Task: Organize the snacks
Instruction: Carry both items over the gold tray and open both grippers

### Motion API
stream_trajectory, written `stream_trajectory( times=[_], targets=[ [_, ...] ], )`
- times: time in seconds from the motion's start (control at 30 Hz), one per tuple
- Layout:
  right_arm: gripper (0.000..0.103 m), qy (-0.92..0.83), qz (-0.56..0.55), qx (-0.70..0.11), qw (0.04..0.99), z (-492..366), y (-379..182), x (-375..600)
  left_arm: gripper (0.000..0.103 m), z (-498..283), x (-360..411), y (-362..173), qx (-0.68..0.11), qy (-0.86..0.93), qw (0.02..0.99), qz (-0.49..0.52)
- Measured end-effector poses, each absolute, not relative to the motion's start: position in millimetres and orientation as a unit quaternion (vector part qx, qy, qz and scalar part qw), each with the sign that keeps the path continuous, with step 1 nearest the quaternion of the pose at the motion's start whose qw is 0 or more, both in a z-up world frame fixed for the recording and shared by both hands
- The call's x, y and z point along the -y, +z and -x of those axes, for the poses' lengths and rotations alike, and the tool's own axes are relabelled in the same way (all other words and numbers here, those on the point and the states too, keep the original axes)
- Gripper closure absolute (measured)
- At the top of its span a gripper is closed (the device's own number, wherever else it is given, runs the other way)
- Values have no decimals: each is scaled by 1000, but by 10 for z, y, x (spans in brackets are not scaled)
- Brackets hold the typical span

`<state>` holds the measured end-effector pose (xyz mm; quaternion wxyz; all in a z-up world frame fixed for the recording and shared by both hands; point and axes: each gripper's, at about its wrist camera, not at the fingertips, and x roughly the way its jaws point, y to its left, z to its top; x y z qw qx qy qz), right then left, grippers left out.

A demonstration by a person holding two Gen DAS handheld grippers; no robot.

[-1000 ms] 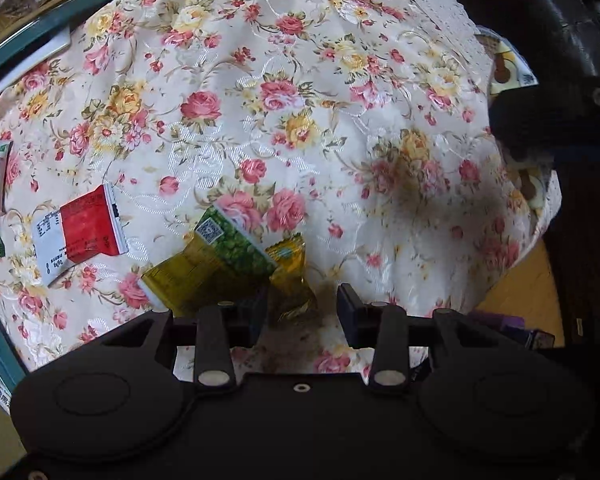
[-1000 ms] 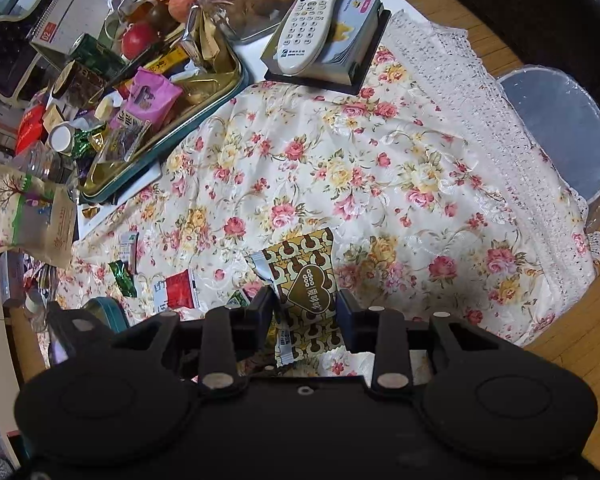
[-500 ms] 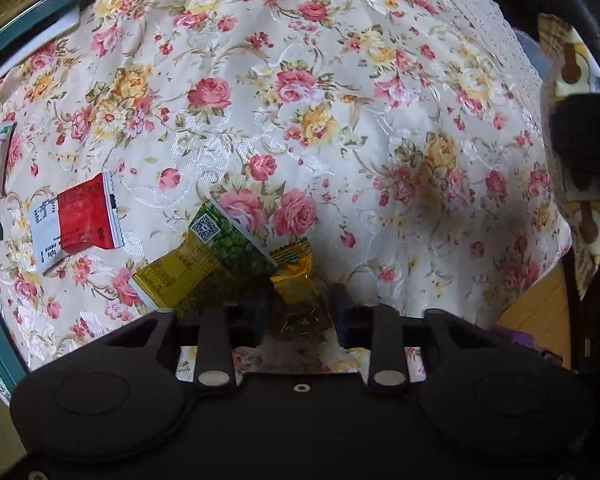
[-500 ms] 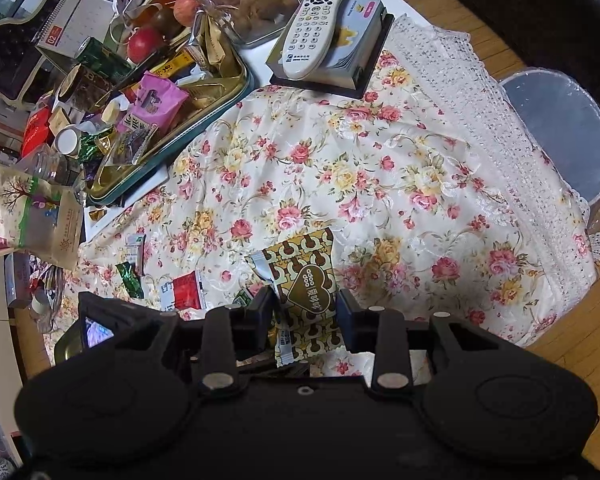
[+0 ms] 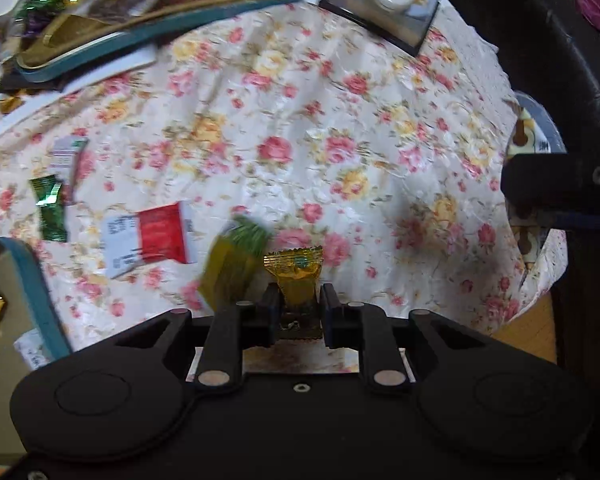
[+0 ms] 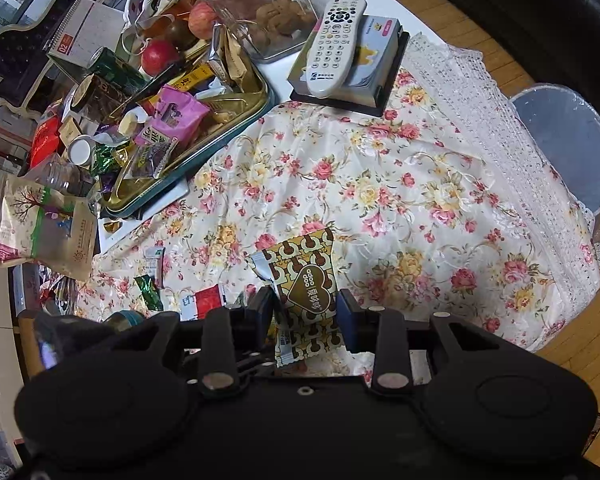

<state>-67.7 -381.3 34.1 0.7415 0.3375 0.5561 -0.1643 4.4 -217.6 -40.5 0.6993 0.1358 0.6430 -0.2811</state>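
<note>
Gold candy wrapper point(image 5: 296, 280), a second ago loose on the floral cloth point(image 5: 340, 120), now pinched in the left gripper point(image 5: 296, 304) jaws and lifted; right gripper point(image 6: 304, 312) jaws still clamp the brown-patterned packet point(image 6: 306, 292). Both ready for the far tray point(image 6: 204, 156).

- Left tool point(image 5: 299, 300): pointing steeply down at the desk, jaws narrowed to a small gap, pads clamped on both sides of a gold wrapped candy point(image 5: 296, 280) that stands upright between them.
- Left tool's view is motion-blurred; candy sits clear of the desk surface.
- Right tool point(image 6: 305, 308): also angled steeply down, jaws at a moderate gap, both fingers pressed on the edges of a brown-and-gold patterned packet point(image 6: 306, 292), held upright and slightly tilted.
- Right tool's black body shows at the right edge of the left wrist view, beside the left tool.
</note>
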Motion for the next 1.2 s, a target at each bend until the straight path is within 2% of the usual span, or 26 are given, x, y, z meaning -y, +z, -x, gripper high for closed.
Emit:
stream_trajectory(
  times=[0.7,1.2],
  targets=[
    [67,-116,-276,-603,739,9,256,2846,76,-607,661,81,-635,-175,751,-59],
    [67,-44,-197,-630,750,-356,233,1739,75,-842,-574,37,-637,-49,769,-12]
  ],
)
